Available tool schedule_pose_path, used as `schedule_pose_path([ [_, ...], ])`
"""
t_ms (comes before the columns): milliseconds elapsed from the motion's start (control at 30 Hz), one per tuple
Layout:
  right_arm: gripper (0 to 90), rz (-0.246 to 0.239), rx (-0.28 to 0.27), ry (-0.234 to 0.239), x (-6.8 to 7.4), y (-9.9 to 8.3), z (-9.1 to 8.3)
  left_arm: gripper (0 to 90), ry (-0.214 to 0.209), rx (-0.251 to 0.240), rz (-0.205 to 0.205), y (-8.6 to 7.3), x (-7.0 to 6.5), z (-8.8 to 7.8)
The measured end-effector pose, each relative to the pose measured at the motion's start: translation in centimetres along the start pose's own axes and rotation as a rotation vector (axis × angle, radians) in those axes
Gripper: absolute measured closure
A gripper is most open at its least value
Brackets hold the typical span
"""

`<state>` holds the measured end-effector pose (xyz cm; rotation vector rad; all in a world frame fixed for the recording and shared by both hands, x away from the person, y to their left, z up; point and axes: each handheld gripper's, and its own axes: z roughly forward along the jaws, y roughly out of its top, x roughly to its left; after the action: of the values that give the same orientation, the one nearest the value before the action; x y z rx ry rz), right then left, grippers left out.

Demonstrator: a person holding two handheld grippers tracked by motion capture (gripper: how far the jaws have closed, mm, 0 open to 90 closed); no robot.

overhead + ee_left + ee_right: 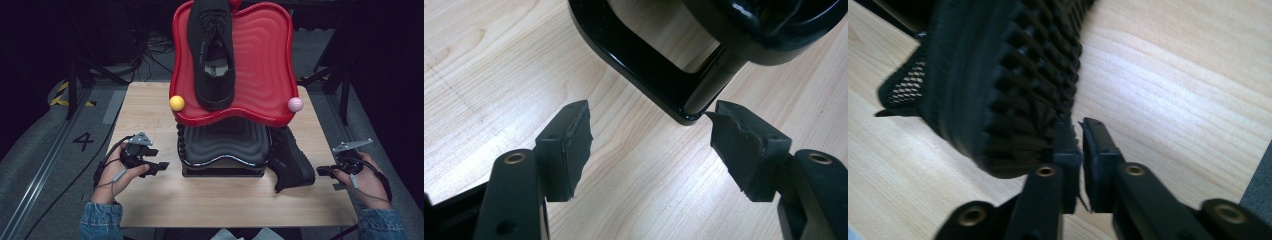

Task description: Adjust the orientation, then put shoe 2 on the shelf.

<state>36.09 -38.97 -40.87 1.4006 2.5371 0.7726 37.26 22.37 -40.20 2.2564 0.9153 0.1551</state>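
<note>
Two black shoes are in play: one lies on the red tray (260, 60) at the top of the stand in the upper middle of the high view, and the other, the black shoe (292, 160), leans on its side against the black lower tray (225, 142) at the right of centre on the tabletop (150, 200). The right hand-held gripper (1079, 131) sits just beside that shoe's lugged sole, its jaws drawn nearly together with nothing between them; whether a pad touches the rubber is hard to tell, since the close view is blurred. The left hand-held gripper (649, 135) stands wide apart over bare wood near the stand's black base (644, 65). By its look the shoe should be light, with a soft mesh upper that will crumple and a firmer, grippy sole. A hold across the sole edge or the heel collar seems safest; pinching only mesh would likely let it sag and swing.
</note>
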Motion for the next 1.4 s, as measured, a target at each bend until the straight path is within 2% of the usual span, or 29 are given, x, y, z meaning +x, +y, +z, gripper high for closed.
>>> schedule_pose_path([
  [167, 90.0, -0.025, -0.03, 0.016, 1.0, 0.5, -1.0, 33.0, 0.005, 0.026, 0.011, -0.1, 0.0, 0.3],
  [267, 90.0, -0.059, -0.05, 0.044, 2.2, 1.0, -1.7, 32.6, 0.014, 0.029, 0.004, -0.1, 0.0, 0.4],
  [300, 90.0, -0.081, -0.055, 0.037, 2.6, 1.3, -1.9, 32.6, 0.012, 0.033, 0.003, -0.1, -0.1, 0.4],
  [400, 90.0, -0.102, -0.062, 0.037, 3.5, 1.7, -2.0, 32.5, 0.015, 0.038, 0.012, -0.1, -0.1, 0.4],
  [433, 90.0, -0.106, -0.059, 0.042, 3.6, 1.7, -2.0, 32.5, 0.008, 0.039, 0.005, -0.1, -0.2, 0.5],
  [467, 90.0, -0.109, -0.066, 0.047, 3.8, 1.7, -2.0, 32.4, 0.009, 0.041, 0.016, -0.1, -0.1, 0.5],
  [700, 90.0, -0.149, -0.096, 0.064, 5.3, 2.4, -2.2, 32.4, 0.009, 0.044, 0.013, -0.1, -0.2, 0.7],
  [967, 90.0, -0.155, -0.075, 0.07, 5.6, 2.6, -1.1, 32.1, 0.013, 0.04, 0.009, -0.1, -0.3, 0.5],
  [1067, 90.0, -0.153, -0.044, 0.033, 5.2, 2.5, -0.5, 31.7, 0.011, 0.046, 0.017, -0.1, -0.3, 0.5],
  [1100, 90.0, -0.139, -0.051, 0.053, 5.1, 2.5, -0.5, 31.6, 0.012, 0.049, 0.018, -0.1, -0.3, 0.6],
  [1400, 90.0, -0.141, -0.049, 0.046, 4.6, 2.3, -0.7, 31.1, 0.018, 0.054, 0.013, -0.1, -0.3, 0.7],
])
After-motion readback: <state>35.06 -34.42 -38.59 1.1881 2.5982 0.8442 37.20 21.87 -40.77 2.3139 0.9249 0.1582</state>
